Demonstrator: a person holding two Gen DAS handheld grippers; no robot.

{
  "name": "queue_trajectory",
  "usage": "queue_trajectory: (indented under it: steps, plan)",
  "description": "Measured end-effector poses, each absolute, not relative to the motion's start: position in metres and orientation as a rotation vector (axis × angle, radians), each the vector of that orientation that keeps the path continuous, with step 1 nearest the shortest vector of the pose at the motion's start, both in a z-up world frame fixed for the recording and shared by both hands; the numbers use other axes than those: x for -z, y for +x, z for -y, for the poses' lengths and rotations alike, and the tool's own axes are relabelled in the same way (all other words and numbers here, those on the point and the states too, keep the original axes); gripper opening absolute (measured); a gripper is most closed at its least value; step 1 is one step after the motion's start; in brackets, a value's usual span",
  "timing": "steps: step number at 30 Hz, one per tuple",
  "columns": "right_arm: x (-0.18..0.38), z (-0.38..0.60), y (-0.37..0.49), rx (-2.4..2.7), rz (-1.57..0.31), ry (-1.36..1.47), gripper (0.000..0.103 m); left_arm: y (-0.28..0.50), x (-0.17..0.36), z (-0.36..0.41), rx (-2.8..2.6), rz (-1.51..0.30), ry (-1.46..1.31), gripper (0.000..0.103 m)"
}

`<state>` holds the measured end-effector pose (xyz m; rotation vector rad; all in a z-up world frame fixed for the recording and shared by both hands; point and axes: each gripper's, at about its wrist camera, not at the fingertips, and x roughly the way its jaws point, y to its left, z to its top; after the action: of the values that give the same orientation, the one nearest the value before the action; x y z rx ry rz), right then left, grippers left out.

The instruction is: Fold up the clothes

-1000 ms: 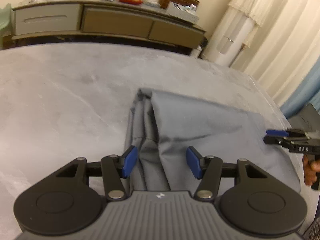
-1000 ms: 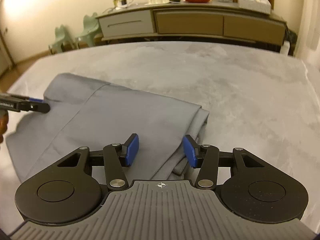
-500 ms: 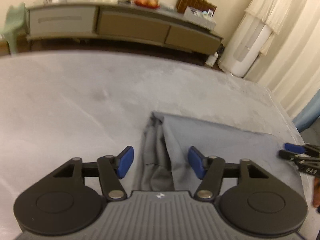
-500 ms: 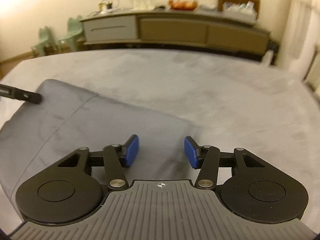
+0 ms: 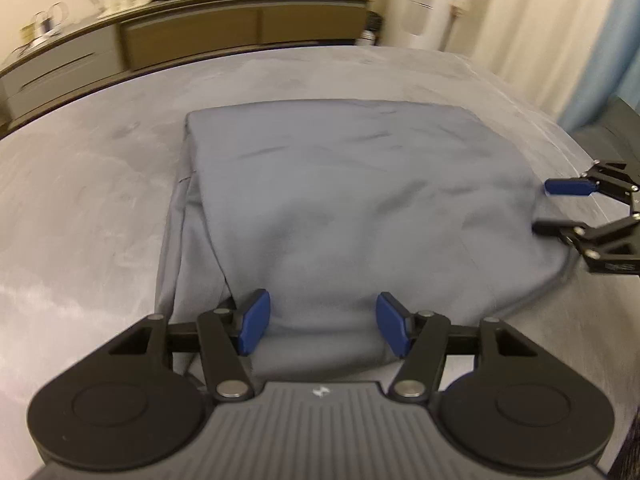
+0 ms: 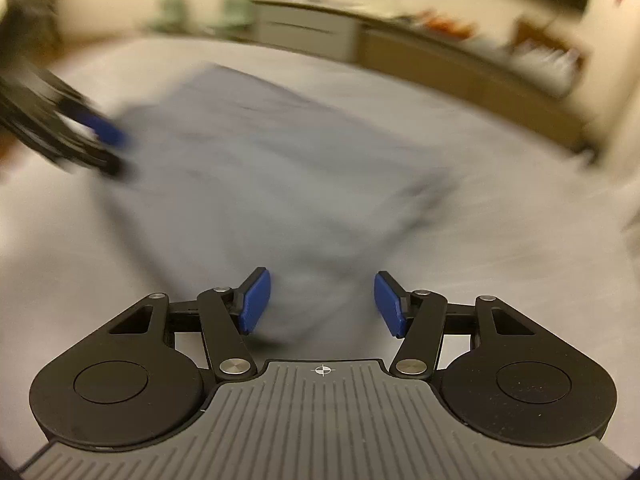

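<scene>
A folded grey garment [image 5: 360, 200] lies flat on the grey table [image 5: 80, 208], layered edges along its left side. My left gripper [image 5: 324, 328] hovers over the garment's near edge, open, its blue pads [image 5: 254, 328] apart and clear of the cloth. In the left wrist view my right gripper [image 5: 546, 207] sits at the garment's right corner, fingers spread. The right wrist view is blurred by motion. There the garment [image 6: 272, 184] fills the middle and my right gripper [image 6: 322, 306] is above its near corner, jaws opening with nothing gripped. The left gripper [image 6: 96, 148] shows at the cloth's far left.
A long low sideboard [image 5: 192, 32] with glassware and a fruit bowl stands behind the table. Pale curtains [image 5: 540, 20] hang at the right, past the table's rounded edge [image 5: 540, 108]. Bare table surface surrounds the garment on the left and far sides.
Both grippers have swung sideways and rolled, so the garment now shows broad and square to the left view. Both pairs of jaws stand a little wider. The right view has gone blurry.
</scene>
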<state>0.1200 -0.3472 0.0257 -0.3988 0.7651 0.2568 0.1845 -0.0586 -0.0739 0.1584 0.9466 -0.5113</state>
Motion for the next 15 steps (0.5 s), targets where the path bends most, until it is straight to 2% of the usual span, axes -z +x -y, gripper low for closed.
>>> queue_trajectory:
  steps: [3,7,11,14,15]
  plan:
    - [-0.022,0.366,0.146,-0.219,-0.787,-0.339,0.058,0.177,0.077,0.064,0.446,-0.917,0.124,0.061]
    - [-0.046,0.377,0.149,-0.160,-0.753,-0.264,0.047,0.166,0.078,0.068,0.417,-0.891,0.107,0.061]
    - [-0.078,0.366,0.109,-0.411,-0.634,-0.146,0.050,0.176,0.083,0.066,0.419,-0.893,0.097,0.065]
    - [-0.047,0.331,0.111,-0.512,-0.742,-0.293,0.045,0.174,0.082,0.067,0.411,-0.882,0.098,0.067]
    - [-0.033,0.322,0.115,-0.494,-0.772,-0.361,0.049,0.176,0.082,0.067,0.411,-0.880,0.095,0.067]
